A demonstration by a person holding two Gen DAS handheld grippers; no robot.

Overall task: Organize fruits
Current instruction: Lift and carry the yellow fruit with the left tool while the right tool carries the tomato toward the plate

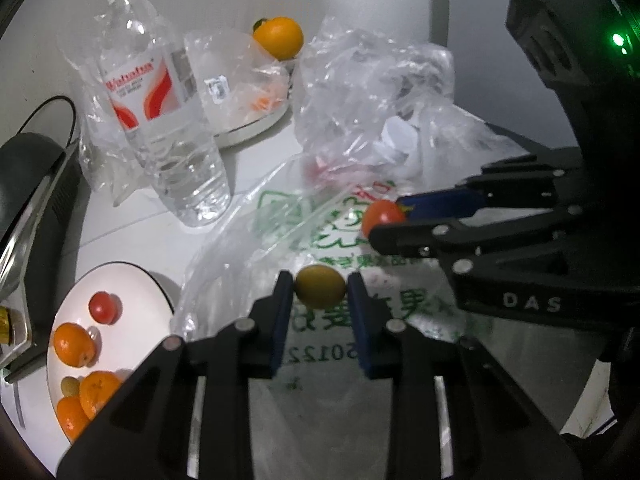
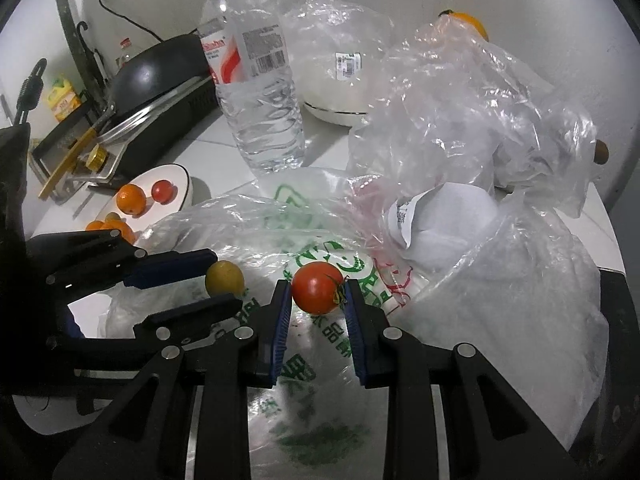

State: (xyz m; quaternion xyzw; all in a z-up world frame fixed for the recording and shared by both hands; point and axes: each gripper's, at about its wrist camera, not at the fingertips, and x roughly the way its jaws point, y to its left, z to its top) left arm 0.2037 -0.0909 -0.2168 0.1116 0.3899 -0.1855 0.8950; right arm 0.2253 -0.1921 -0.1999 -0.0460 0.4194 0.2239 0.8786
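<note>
Already the yellow-green fruit (image 1: pixel 320 286) sits clamped between the blue fingers (image 1: pixel 282 312) of the left gripper (image 1: pixel 320 292), held clear above the printed plastic bag (image 1: pixel 360 320), while the red tomato (image 2: pixel 318 287) is pinched the same way in the right gripper (image 2: pixel 318 292), its green stalk end against the right-hand finger. Both fruits are roundish, so neither has a long axis that matters much. The two grippers hang side by side over the bag, close but not touching. The white plate (image 1: pixel 132 276) that already carries a small tomato (image 1: pixel 103 307) and several oranges (image 1: pixel 74 344) lies to the left and nearer the left gripper, so that hand looks better placed to go first. I judge the way there is open along the table, with bare room left in the plate's upper half; the water bottle (image 1: pixel 168 120) and the crumpled clear bags (image 1: pixel 372 92) stand farther back, out of the path. A lone orange (image 1: pixel 279 37) rests on the far dish (image 1: pixel 256 124) behind the bags
</note>
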